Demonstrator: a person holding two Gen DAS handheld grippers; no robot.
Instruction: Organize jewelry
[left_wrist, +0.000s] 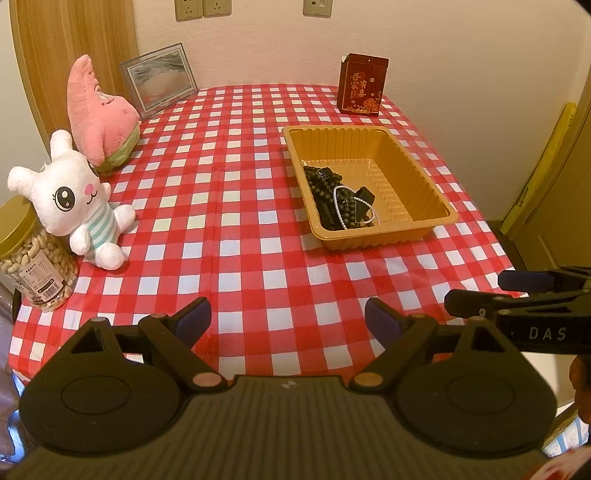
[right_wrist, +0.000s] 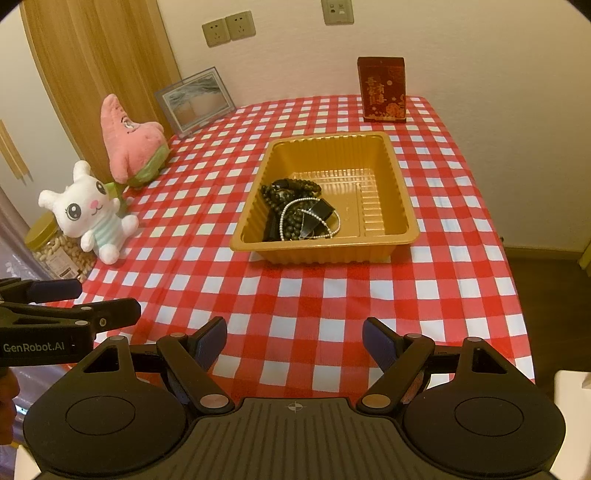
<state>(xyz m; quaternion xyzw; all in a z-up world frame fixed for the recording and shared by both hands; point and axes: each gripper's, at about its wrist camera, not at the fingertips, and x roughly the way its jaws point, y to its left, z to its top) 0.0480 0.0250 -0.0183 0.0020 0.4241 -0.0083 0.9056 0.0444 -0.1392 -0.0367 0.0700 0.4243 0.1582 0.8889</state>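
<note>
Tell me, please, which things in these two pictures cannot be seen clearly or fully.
- Jewelry in the tray: tangled in both views; the number of pieces cannot be counted.
- Nut jar: in the right wrist view, the white bunny toy covers part of it.
- Red box: its print is too small to read.
- Right gripper: the left wrist view's edge cuts it off.
</note>
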